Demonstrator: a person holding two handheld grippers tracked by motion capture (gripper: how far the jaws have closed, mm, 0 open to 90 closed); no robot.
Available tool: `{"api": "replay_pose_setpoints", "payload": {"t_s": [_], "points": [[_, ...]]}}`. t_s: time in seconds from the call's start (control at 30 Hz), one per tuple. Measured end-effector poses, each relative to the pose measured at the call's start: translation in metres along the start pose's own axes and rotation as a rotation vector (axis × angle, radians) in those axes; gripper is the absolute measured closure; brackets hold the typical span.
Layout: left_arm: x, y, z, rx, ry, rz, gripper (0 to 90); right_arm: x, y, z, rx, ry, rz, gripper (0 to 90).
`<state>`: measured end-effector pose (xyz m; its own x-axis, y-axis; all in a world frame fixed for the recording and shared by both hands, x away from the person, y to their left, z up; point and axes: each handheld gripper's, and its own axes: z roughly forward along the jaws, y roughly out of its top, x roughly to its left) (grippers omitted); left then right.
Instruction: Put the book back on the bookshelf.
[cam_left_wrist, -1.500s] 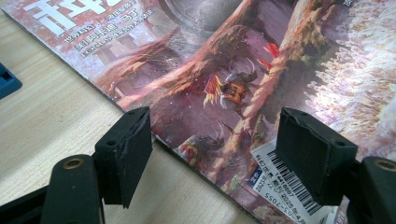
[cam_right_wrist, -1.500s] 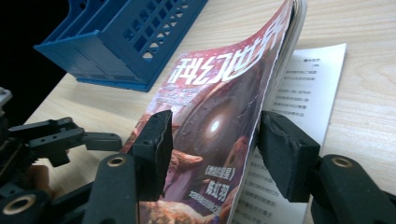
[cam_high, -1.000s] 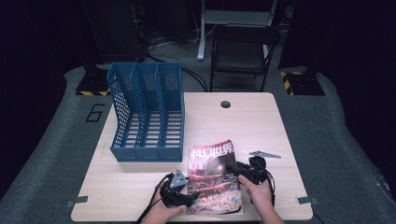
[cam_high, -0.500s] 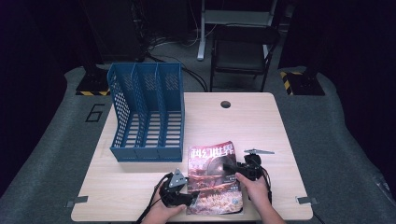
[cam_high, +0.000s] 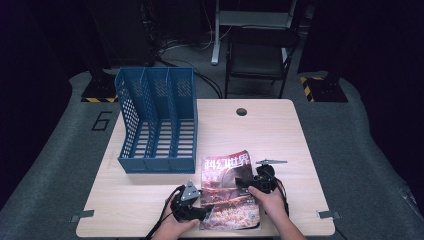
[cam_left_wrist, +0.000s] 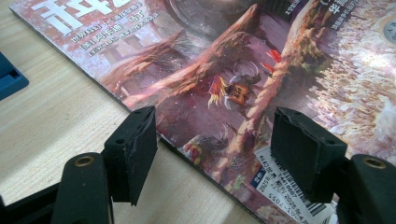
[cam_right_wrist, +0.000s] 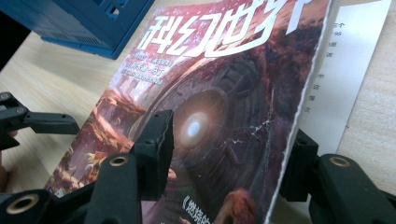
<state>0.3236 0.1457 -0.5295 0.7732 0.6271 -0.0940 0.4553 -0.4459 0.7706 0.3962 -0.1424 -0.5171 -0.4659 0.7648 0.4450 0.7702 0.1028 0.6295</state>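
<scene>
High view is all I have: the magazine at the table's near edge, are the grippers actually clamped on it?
Observer: The left gripper isn't. Its jaws, which have just been closing, stand open astride the edge of the magazine, one over bare table.
Operator: And the right one?
Observer: The right gripper has the lifted cover between open jaws, and a white printed page shows beneath.

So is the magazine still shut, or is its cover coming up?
Its cover is coming up. In the right gripper view the magazine has its cover edge lifted off a white inside page, between the right tool's open jaws.
</scene>
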Motion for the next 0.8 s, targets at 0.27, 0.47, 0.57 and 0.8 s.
{"api": "replay_pose_setpoints", "payload": {"t_s": [0.27, 0.47, 0.57, 0.8], "points": [[0.0000, 0.0000, 0.0000, -0.001, 0.001, 0.000, 31.3, -0.0004, -0.0016, -0.0008, 0.013, 0.016, 0.012, 52.1], [-0.0001, 0.0000, 0.0000, -0.001, 0.002, -0.002, 31.3, 0.0007, -0.0039, -0.0012, 0.035, 0.046, -0.002, 54.7], [0.0000, 0.0000, 0.0000, -0.001, 0.002, -0.001, 31.3, 0.0012, -0.0046, -0.0015, 0.041, 0.051, -0.001, 54.7], [0.0003, 0.0003, -0.0007, 0.006, -0.005, -0.003, 31.4, -0.0001, -0.0053, -0.0025, 0.062, 0.070, 0.011, 59.2]]}}
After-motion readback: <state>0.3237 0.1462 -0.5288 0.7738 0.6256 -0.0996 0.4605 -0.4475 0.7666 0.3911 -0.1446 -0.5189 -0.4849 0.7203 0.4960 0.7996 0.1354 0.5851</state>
